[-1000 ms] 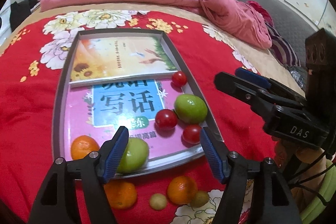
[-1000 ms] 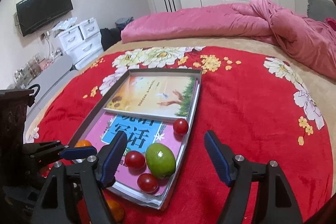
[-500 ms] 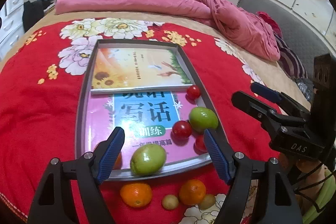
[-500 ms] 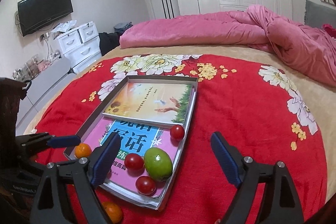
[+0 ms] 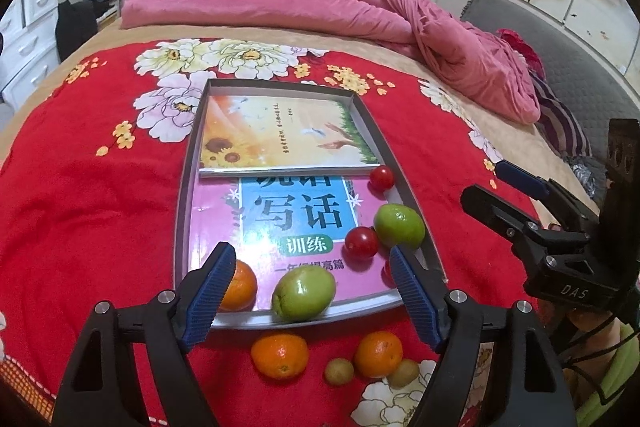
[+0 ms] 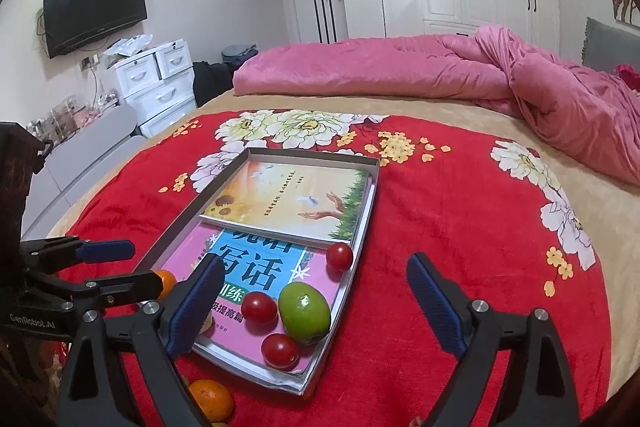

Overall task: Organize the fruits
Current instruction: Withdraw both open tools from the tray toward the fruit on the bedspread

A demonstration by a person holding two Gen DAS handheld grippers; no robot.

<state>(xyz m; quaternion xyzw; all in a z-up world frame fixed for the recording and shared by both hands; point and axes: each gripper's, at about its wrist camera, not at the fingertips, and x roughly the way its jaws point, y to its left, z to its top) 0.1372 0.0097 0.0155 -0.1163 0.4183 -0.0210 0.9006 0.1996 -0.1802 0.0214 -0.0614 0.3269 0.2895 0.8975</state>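
Both grippers, the left gripper (image 5: 310, 291) and the right gripper (image 6: 314, 301), hang wide and empty, jaws just opened further. Below lies a shallow tray (image 5: 182, 211) holding books, green fruits (image 5: 303, 293), cherry tomatoes (image 5: 361, 242). Oranges (image 5: 280, 355) wait outside on the red blanket (image 5: 88, 195). They look firm, round and rollable; grip across the middle.

Two wrist fisheyes, angled down at one shared tray (image 5: 188, 187) (left nearer)
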